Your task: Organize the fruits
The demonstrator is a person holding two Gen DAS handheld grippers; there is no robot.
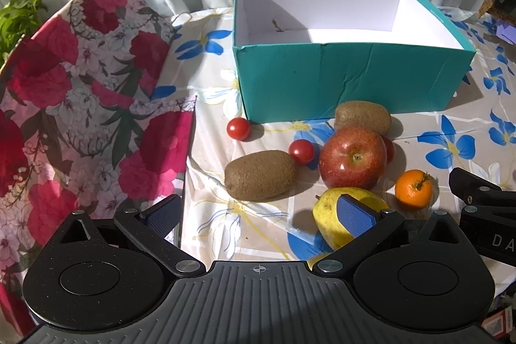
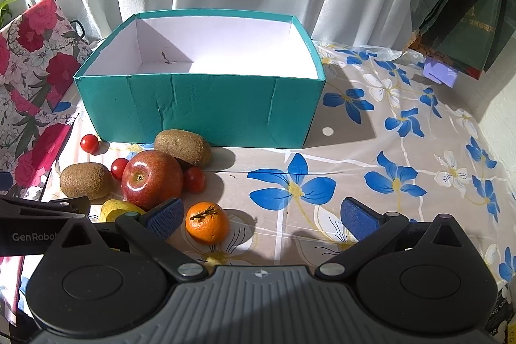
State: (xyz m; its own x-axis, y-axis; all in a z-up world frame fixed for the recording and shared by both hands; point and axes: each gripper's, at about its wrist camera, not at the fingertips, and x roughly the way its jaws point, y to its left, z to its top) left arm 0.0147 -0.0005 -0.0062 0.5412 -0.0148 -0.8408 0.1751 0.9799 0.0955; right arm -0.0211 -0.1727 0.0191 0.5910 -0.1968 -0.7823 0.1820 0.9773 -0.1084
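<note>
left gripper (image 1: pixel 258 215) wide open, holding nothing, pear (image 1: pixel 325 215) by its right finger | kiwis, cherry tomatoes, apple (image 2: pixel 150 178) bunched in front of teal box (image 2: pixel 200 108) | right gripper (image 2: pixel 262 216) wide open, empty, mandarin (image 2: pixel 207 221) just inside its left finger

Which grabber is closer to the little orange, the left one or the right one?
Right. The right gripper is open with the orange just inside its left finger. The left gripper, also open, sits over by the pear, with the orange off to its right.

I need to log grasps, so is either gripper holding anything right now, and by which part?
Nothing is held. The left gripper and right gripper are both open, and the small round orange mandarin lies untouched on the table.
</note>
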